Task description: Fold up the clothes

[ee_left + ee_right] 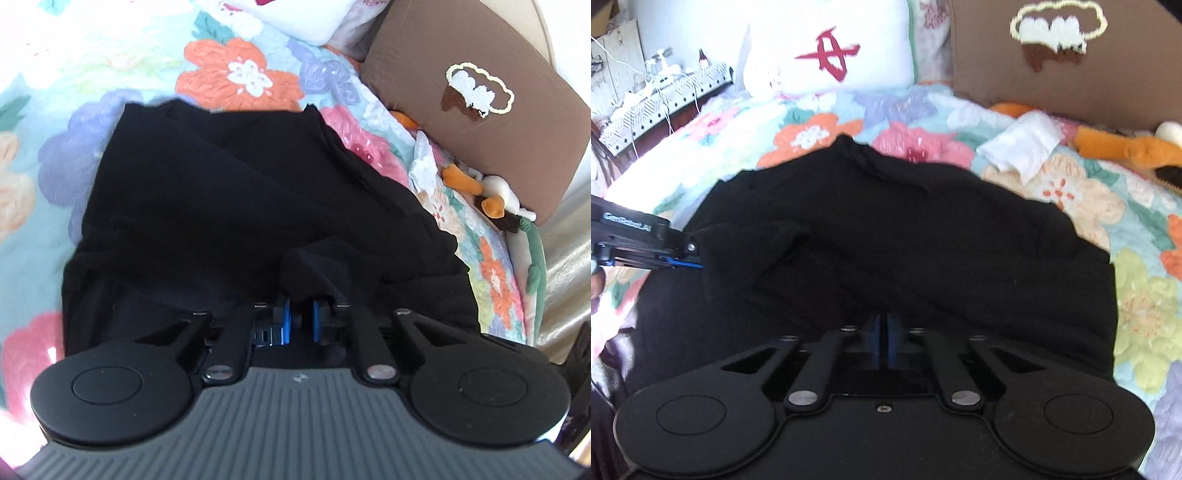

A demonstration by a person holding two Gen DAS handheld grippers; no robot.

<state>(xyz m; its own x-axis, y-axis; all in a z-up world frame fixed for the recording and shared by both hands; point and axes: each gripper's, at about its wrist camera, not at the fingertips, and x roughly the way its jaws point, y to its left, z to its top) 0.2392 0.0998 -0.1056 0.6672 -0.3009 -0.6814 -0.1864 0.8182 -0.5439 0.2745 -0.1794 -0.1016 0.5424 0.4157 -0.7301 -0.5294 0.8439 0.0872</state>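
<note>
Item one, the black garment (pixel 236 206): we find it filling the centre of both wrist views, spread in soft ridges over the floral quilt (pixel 236 74), its far edge reaching toward the upper middle of each frame. We cannot tell what kind of garment it is.

Item two, the left gripper (pixel 300 314): at lower centre of its own view, the blue pads stand close together with a bunched tuck of black cloth between them. We take it as clamped on the near hem. In the right wrist view it enters from the left edge (pixel 698 258), its tip meeting the cloth's left side.

Item three, the right gripper (pixel 886 332): at lower centre of its view, the blue pads are drawn almost together, with only a thin dark line between them. The cloth runs right up to the tips, and we judge that it has hold of the near edge, though the pinch itself is dark and hard to read.

Item four, surroundings: brown cushion (pixel 480 110) at upper right, white pillow (pixel 831 48) with a red mark at upper centre, plush toy (pixel 495 199) at right.

Step in hand, by our judgement: both near corners gripped, ready for a fold. The next move calls for lifting both together and carrying them level toward the far edge, keeping the hem taut so that layers land square.
</note>
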